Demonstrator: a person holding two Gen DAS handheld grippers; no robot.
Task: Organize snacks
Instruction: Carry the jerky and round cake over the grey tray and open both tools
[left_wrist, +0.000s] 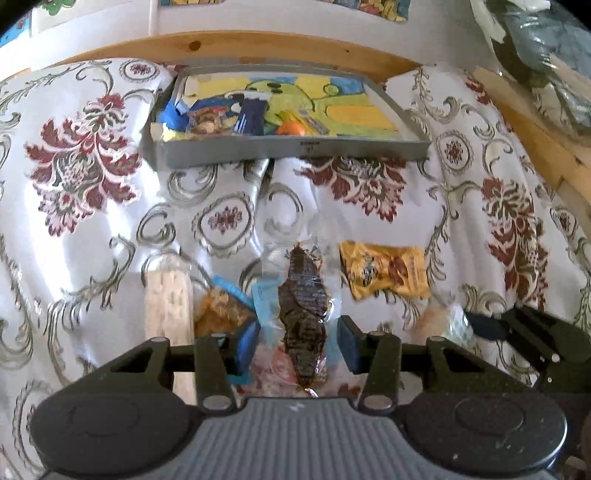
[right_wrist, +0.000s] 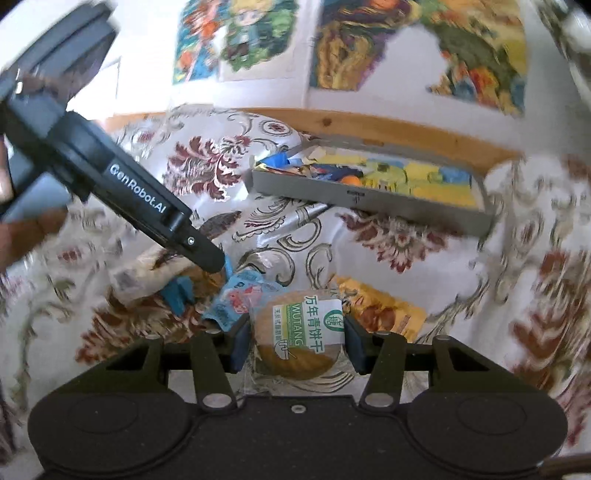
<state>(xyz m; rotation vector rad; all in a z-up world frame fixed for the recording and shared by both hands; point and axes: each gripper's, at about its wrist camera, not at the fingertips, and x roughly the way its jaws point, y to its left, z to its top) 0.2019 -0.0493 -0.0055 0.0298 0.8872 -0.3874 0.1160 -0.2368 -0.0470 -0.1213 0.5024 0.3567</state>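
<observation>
Both grippers look mid-pickup over the counter's snack pile: the left gripper (left_wrist: 297, 341) straddles a dark snack packet (left_wrist: 303, 314), jaws apart, the right gripper (right_wrist: 297, 345) brackets a round biscuit (right_wrist: 300, 339), grip uncertain; next, the grey tray (left_wrist: 295, 147).

Your right view is blurred at the tablecloth (right_wrist: 535, 280) edges, the left gripper (right_wrist: 207, 258) hides a snack (unreadable), and the tray (right_wrist: 369, 201) contents stay unclear.

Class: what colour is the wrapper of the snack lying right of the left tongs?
Yellow wrapper, clearest in the left wrist view.
</observation>
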